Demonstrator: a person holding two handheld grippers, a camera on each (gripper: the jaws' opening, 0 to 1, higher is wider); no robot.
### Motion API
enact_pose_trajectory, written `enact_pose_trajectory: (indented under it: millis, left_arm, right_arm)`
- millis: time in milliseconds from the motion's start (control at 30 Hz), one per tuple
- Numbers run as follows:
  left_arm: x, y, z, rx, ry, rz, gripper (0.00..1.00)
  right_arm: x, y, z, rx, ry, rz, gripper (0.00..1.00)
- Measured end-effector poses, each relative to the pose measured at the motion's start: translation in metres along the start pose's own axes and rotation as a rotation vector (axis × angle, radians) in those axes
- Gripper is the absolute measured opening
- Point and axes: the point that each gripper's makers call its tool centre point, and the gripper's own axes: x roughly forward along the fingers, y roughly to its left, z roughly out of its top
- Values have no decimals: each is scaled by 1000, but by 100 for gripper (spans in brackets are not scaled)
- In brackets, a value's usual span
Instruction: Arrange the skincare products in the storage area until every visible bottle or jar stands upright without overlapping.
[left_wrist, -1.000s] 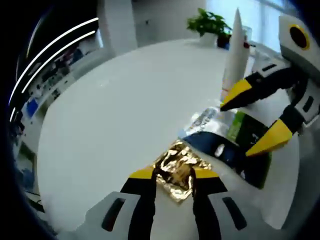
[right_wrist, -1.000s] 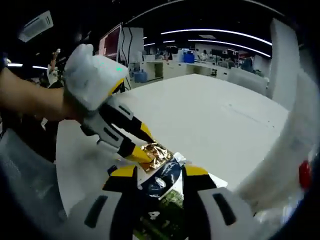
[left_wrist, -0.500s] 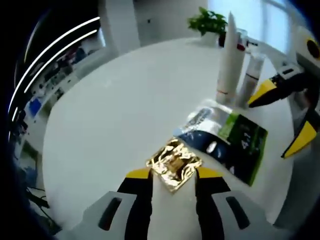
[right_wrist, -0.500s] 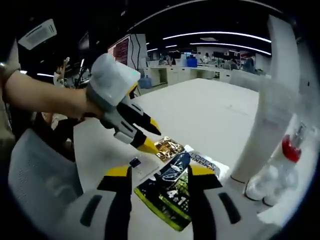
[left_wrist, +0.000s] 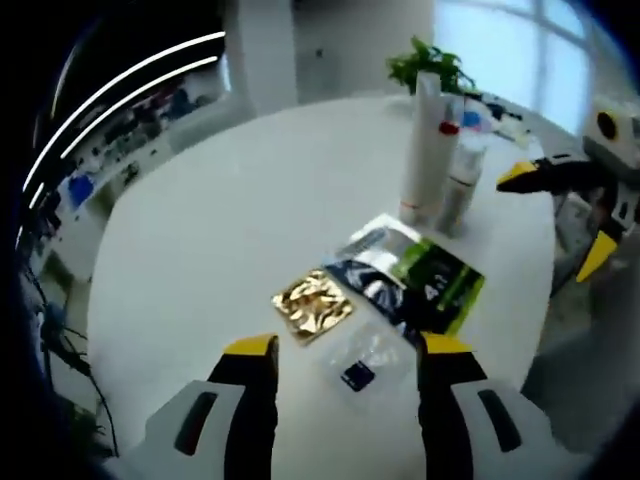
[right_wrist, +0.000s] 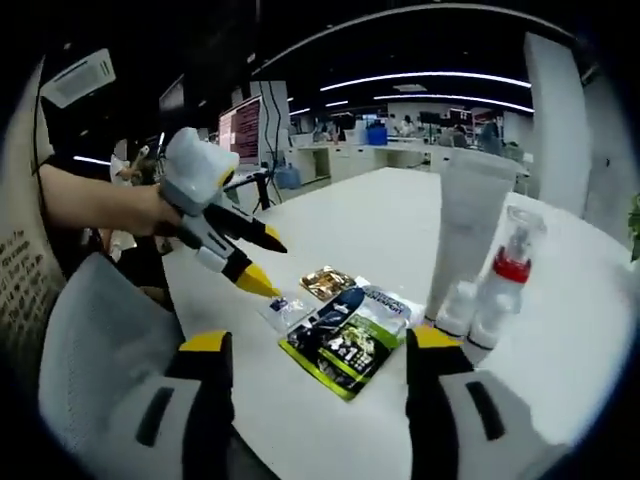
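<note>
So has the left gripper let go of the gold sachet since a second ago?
Yes. The left gripper is open, pulled back from the gold sachet, which lies beside the green packet.

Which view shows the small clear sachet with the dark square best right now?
The left gripper view: the small clear sachet lies flat between that tool's open jaws. In the right gripper view it sits farther off, beside the left tool.

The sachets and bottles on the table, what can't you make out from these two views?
- Green sachet, right gripper view: its small print is too blurred to read.
- Silver sachet, left gripper view: partly covered by the dark sachet.
- Small packet, left gripper view: contents too small to identify.
- Spray bottle, left gripper view: label blurred.
</note>
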Motion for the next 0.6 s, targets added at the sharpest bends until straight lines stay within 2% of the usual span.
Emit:
enact_pose_trajectory:
  millis: [200, 267, 333, 467, 533, 600]
  left_arm:
    - [-27, -12, -2, -81, -61, -9, 68]
    - [-34, -18, 3, -132, -107, -27, 76]
    - [-44, -22, 4, -161, -126, -27, 82]
    - [-60, -29, 6, -188, -171, -16, 84]
    - [-67, -33, 8, -199, -193, -8, 87]
    - [-74, -36, 7, -213, -203, 3, 89]
  right_arm:
    - [-25, -11, -4, 59, -30, -58, 86]
    - [-31, -15, -5, 70, -35, -76, 87]
    - [-36, -18, -6, 82, -39, -94, 88]
    - [-47, -23, -6, 109, -54, -125, 95]
    - [-51, -24, 0, 132, -89, -126, 99]
    - [-55, -25, 4, 142, -105, -129, 99]
